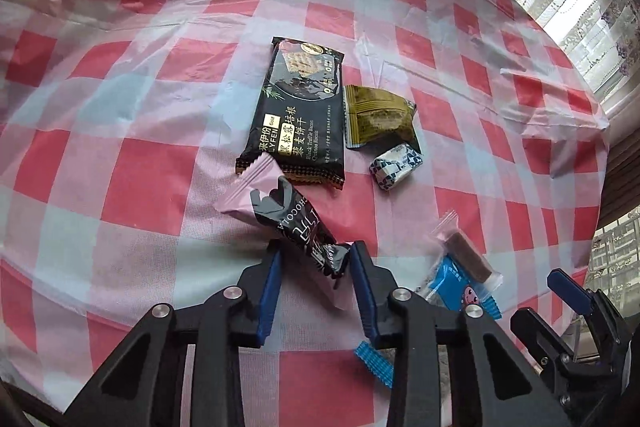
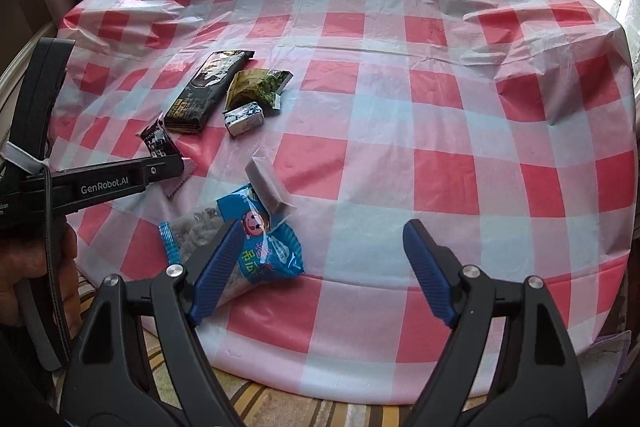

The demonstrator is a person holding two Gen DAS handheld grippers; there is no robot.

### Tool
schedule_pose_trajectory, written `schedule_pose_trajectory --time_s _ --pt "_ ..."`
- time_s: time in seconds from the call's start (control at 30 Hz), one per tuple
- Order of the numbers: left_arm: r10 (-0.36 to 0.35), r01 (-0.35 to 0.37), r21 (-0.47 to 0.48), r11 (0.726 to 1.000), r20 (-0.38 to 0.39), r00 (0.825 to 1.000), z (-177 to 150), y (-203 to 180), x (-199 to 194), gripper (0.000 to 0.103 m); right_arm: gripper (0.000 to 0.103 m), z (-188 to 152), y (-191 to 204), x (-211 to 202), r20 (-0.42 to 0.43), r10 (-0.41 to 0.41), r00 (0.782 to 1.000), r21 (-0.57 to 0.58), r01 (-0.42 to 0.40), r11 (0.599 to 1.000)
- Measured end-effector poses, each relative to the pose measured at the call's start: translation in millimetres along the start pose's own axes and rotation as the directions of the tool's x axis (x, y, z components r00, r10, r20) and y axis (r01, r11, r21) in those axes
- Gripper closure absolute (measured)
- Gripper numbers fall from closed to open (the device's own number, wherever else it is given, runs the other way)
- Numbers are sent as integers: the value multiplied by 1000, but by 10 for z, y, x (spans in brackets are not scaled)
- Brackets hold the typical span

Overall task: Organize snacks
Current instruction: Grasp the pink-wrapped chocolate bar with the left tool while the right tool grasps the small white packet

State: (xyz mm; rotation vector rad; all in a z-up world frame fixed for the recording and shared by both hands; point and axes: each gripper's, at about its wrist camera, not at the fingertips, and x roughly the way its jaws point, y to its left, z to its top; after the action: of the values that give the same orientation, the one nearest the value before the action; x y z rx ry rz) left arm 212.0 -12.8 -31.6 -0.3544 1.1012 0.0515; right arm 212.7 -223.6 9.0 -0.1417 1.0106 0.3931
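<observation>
Glossy plastic tablecloth [image 1: 160, 99], shiny biscuit wrapper [image 1: 300, 115]

Both grippers, left gripper [image 1: 316, 259] and right gripper [image 2: 322, 247]: black angular frames, ribbed blue finger pads [image 2: 426, 267], silver pivot screws [image 1: 233, 292], white "GenRobot.AI" lettering [image 2: 105, 189].

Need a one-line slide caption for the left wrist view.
Left tongs shut on the pink-and-black chocolate packet, near the black biscuit pack on the red-checked tablecloth.
</observation>
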Motion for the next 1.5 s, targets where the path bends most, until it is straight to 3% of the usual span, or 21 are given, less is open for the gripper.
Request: schedule_pose_trajectory --time_s 0.1,0.53,0.6,0.73,0.8,1.5 --pt "-14 14 -1 1000 15 1000 54 59 9 79 21 69 52 94 -7 9 1000 -2 -9 1000" --pt "-44 47 -41 998 79 996 98 201 -11 87 43 260 217 471 -56 20 998 -40 -22 999" --pt "-45 49 -42 998 83 996 97 210 -11 88 51 275 243 509 -61 23 998 -47 -26 999" --pt "-49 53 -37 998 97 994 91 205 -23 89 79 297 260 596 -76 21 997 -45 -24 999" --pt "-53 56 -31 998 108 993 90 201 -45 89 82 299 232 609 -75 26 997 -32 -28 999" --pt "-128 115 87 990 165 978 -10 -145 -281 91 87 199 -264 341 -12 -50 999 105 51 993"
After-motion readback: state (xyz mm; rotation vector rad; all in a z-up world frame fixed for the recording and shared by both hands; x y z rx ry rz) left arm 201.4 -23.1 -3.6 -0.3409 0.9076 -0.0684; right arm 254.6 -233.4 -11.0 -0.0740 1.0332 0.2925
